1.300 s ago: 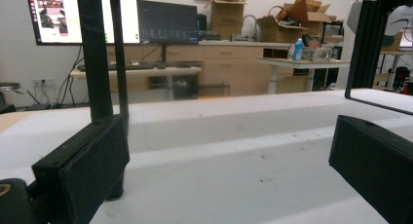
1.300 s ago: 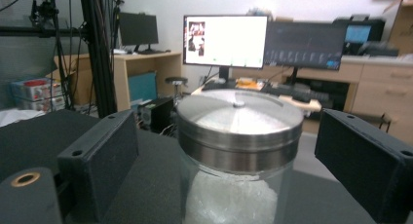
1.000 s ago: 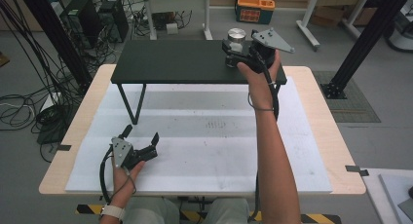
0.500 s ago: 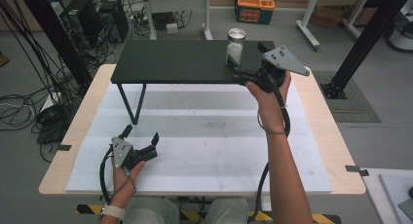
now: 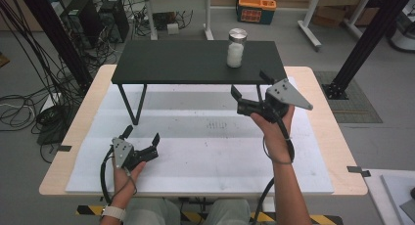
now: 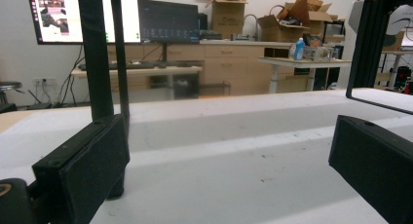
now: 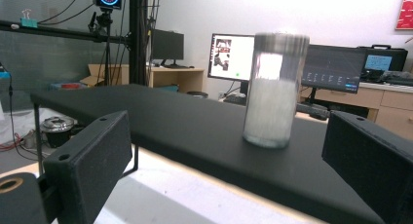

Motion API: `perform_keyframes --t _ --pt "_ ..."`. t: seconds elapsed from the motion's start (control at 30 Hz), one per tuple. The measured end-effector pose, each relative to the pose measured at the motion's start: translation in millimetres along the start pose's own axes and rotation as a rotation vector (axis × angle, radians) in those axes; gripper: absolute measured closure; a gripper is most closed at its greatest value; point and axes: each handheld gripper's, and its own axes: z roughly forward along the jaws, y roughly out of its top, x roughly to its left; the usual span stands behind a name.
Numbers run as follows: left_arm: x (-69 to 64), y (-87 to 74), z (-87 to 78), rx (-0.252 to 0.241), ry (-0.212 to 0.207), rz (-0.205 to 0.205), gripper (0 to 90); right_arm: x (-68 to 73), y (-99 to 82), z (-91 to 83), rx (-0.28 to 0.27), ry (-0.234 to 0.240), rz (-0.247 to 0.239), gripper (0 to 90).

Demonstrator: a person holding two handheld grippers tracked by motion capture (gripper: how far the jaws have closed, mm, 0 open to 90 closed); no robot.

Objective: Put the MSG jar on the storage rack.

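Observation:
A clear jar (image 5: 236,49) with a metal lid and white filling stands upright on the right part of a black raised shelf (image 5: 186,63). My right gripper (image 5: 248,83) hovers in front of the shelf's near edge, open and holding nothing, a short way from the jar. In the right gripper view the jar (image 7: 275,87) stands ahead on the shelf (image 7: 185,121), beyond the wide-apart jaws of the gripper (image 7: 229,124). My left gripper (image 5: 142,133) rests low over the white mat (image 5: 205,156) at the front left, open. Its view shows the gripper (image 6: 229,136) with nothing between the jaws.
The shelf's thin black legs (image 5: 132,105) stand on the mat just beyond the left gripper; one leg (image 6: 102,53) rises close ahead of the left jaw. The wooden table's edge (image 5: 337,151) frames the mat. Cables and equipment lie on the floor at left.
My right gripper has let go of the jar and drawn back toward the person, off the shelf. The jar stays standing on the shelf. The left gripper has not moved.

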Motion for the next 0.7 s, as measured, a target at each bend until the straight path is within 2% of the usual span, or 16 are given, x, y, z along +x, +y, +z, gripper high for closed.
perform_keyframes --t 0.13,0.17,0.3,0.5,0.7 --pt "-0.2 0.3 0.0 0.002 0.001 0.001 1.5 3.3 -20.6 -10.0 0.021 0.013 0.003 3.9" --pt "-0.2 0.3 0.0 0.002 0.001 0.001 1.5 3.3 -20.6 -10.0 0.021 0.013 0.003 3.9" --pt "-0.3 0.2 0.0 0.001 0.001 0.001 1.5 5.4 -41.9 -17.8 0.037 0.022 0.038 3.7" --pt "-0.3 0.1 0.0 0.001 0.001 0.0 1.5 8.2 -60.2 -25.0 0.05 0.018 0.035 3.9" --pt "-0.3 0.0 0.0 0.0 0.0 0.0 1.5 9.3 -81.6 -31.5 0.071 0.023 0.053 3.2"
